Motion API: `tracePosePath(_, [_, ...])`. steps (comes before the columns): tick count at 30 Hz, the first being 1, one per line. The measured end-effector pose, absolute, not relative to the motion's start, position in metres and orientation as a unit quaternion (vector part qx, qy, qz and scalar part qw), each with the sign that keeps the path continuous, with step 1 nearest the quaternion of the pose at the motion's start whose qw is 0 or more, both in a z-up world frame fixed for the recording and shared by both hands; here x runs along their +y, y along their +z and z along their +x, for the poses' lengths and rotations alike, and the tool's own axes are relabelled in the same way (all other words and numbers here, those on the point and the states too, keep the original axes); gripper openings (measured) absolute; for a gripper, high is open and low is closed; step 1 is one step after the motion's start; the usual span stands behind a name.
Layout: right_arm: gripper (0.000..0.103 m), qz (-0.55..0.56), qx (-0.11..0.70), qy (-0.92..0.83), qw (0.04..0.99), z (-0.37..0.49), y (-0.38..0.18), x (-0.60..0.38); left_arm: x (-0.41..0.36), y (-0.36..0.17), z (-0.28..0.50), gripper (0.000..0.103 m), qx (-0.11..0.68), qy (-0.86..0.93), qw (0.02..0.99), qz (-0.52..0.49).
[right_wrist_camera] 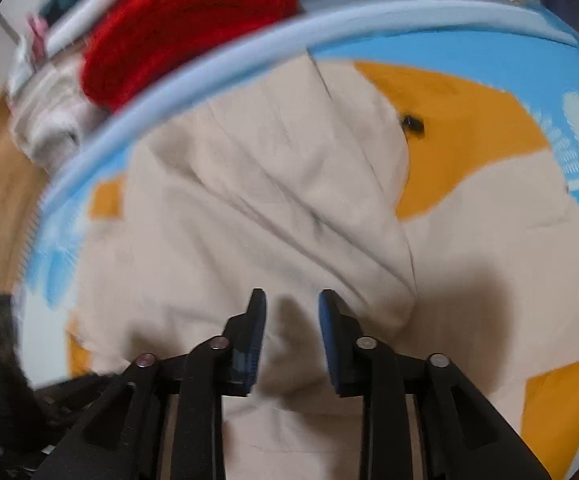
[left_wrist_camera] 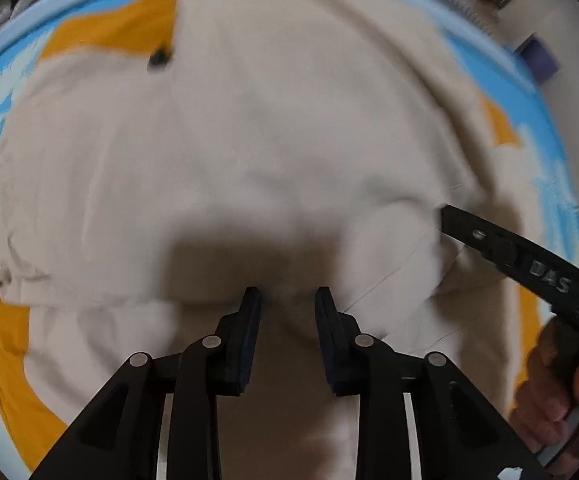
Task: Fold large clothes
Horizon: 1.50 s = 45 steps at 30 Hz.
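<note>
Beige garment [left_wrist_camera: 225, 152] lies spread over the blue-and-orange mat [left_wrist_camera: 101, 32]. Left gripper [left_wrist_camera: 288, 300] and right gripper [right_wrist_camera: 292, 304] hover above the garment, jaws apart, nothing held.

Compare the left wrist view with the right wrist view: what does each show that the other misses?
Only the left wrist view shows the right gripper from the side, its tip at the beige garment, with the hand holding it. Only the right wrist view shows the red knit item beyond the mat's rim. Both show the garment on the blue-and-orange mat, its black button, and open fingers.
</note>
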State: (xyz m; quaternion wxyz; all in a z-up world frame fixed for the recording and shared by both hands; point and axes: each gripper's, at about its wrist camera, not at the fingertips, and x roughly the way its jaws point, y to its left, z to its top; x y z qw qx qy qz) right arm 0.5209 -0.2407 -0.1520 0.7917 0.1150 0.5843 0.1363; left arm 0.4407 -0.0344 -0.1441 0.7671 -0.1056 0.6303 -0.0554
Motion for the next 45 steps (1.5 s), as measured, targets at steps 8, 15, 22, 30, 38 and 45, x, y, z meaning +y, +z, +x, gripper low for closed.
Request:
tracePosePath(8, [0.031, 0.1, 0.417, 0.128, 0.894, 0.485, -0.028, -0.271, -0.027, -0.044, 0.414, 0.022, 0.505, -0.045, 0.859, -0.071])
tracePosePath(15, [0.031, 0.1, 0.273, 0.098, 0.952, 0.39, 0.103, -0.322, 0.032, 0.051, 0.339, 0.022, 0.402, -0.038, 0.913, -0.048])
tracePosePath(22, [0.01, 0.107, 0.249, 0.089, 0.958, 0.249, 0.139, -0.39, 0.093, 0.081, 0.203, 0.018, 0.371, -0.021, 0.926, -0.072])
tracePosePath(30, [0.013, 0.097, 0.33, 0.012, 0.939, 0.13, 0.051, -0.445, 0.149, 0.0, 0.093, 0.011, 0.447, 0.041, 0.874, -0.184])
tracePosePath(38, [0.021, 0.16, 0.469, -0.024, 0.868, 0.133, -0.045, -0.485, 0.196, -0.033, 0.084, 0.012, 0.506, 0.079, 0.817, -0.266])
tracePosePath(45, [0.031, 0.184, 0.575, -0.041, 0.796, 0.143, -0.118, -0.49, 0.214, -0.108, 0.078, 0.018, 0.557, 0.11, 0.758, -0.32])
